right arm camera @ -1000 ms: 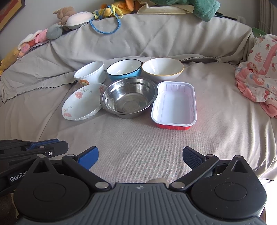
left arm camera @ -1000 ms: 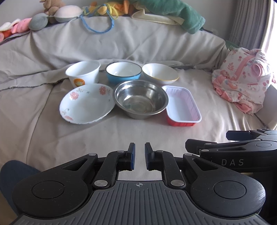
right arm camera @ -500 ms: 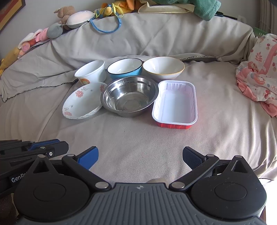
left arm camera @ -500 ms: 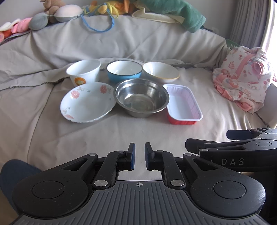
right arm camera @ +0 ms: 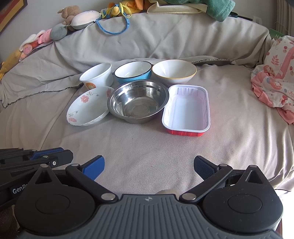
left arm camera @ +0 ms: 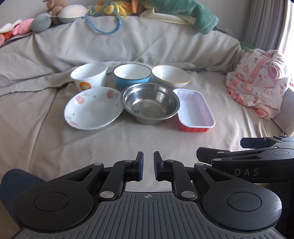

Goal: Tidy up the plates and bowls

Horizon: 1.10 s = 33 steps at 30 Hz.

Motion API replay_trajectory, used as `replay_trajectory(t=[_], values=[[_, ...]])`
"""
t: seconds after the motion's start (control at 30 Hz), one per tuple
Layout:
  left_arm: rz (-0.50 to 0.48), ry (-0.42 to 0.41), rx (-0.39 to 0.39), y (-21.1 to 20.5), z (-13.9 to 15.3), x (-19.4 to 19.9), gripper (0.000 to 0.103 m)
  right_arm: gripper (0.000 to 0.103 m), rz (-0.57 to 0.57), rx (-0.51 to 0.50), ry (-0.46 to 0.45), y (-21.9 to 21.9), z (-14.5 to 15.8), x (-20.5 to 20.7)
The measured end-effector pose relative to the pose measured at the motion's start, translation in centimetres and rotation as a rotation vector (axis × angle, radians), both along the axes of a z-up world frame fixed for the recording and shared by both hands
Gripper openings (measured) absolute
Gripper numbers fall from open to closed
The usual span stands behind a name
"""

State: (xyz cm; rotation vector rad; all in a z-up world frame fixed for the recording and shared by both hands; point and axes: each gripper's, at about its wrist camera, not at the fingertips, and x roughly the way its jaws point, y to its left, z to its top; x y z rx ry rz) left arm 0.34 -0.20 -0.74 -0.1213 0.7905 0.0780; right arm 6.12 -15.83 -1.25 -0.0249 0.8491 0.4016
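Note:
Several dishes sit in two rows on a grey-covered bed. Back row: a white cup-bowl [left arm camera: 89, 75], a blue bowl [left arm camera: 132, 74], a yellow-rimmed white bowl [left arm camera: 170, 75]. Front row: a floral plate [left arm camera: 92, 110], a steel bowl [left arm camera: 150, 103], a red tray with a white inside [left arm camera: 193, 109]. The same dishes show in the right wrist view, with the steel bowl [right arm camera: 138, 101] in the middle. My left gripper [left arm camera: 147, 165] is nearly shut and empty, well short of the dishes. My right gripper [right arm camera: 148, 166] is wide open and empty, also short of them.
A pink patterned cloth bundle [left arm camera: 257, 80] lies at the right. Soft toys [left arm camera: 60, 12] and a green towel [left arm camera: 193, 14] rest along the raised back of the bed [left arm camera: 147, 139]. The right gripper's body [left arm camera: 257, 165] is at the lower right of the left wrist view.
Both views have shifted slightly, so the dishes sit a little higher and farther. Neither gripper's jaws have changed.

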Motion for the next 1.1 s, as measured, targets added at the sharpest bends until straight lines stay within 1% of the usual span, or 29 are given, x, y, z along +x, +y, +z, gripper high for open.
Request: replay_trajectory(t=[0.53, 0.67, 0.77, 0.8, 0.83, 0.87, 0.9, 0.93, 0.97, 1.0, 1.03, 1.1], values=[[0.001, 0.009, 0.011, 0.0, -0.5, 0.2, 0.014, 0.103, 0.005, 0.023, 0.007, -0.2, -0.3, 0.2], [-0.006, 0.027, 0.026, -0.6, -0.8, 1.2, 0.014, 0.103, 0.008, 0.043, 0.004, -0.8, -0.5, 0.8], [-0.028, 0.013, 0.017, -1.1, -1.3, 2.9, 0.014, 0.103, 0.011, 0.071, -0.005, -1.6, -0.8, 2.1], [-0.035, 0.005, 0.001, -1.2, -1.6, 3.8, 0.014, 0.103, -0.005, 0.083, -0.012, -2.1, -0.9, 2.9], [-0.047, -0.006, -0.033, -1.2, -2.0, 4.8, 0.014, 0.103, -0.027, 0.095, -0.020, -2.8, -1.0, 3.7], [-0.063, -0.022, -0.099, -0.9, -2.6, 5.9, 0.014, 0.103, -0.054, 0.107, -0.029, -3.5, -1.1, 4.6], [-0.082, -0.028, -0.189, -0.5, -3.4, 7.1, 0.014, 0.103, -0.095, 0.122, -0.040, -4.6, -1.5, 5.9], [-0.100, -0.010, -0.279, 0.0, -4.3, 8.5, 0.014, 0.103, -0.135, 0.126, -0.044, -5.4, -1.9, 7.0], [-0.113, 0.023, -0.348, 0.3, -5.1, 9.9, 0.014, 0.103, -0.184, 0.114, -0.034, -6.2, -2.5, 8.5], [-0.114, 0.048, -0.390, 0.5, -5.9, 11.2, 0.014, 0.103, -0.217, 0.081, -0.012, -6.7, -3.3, 10.0], [-0.106, 0.056, -0.404, 0.6, -6.6, 12.1, 0.014, 0.103, -0.232, 0.047, 0.007, -6.9, -3.9, 11.2], [-0.075, 0.038, -0.381, 0.3, -7.2, 13.4, 0.014, 0.103, -0.262, -0.019, 0.023, -7.2, -4.9, 13.4]])
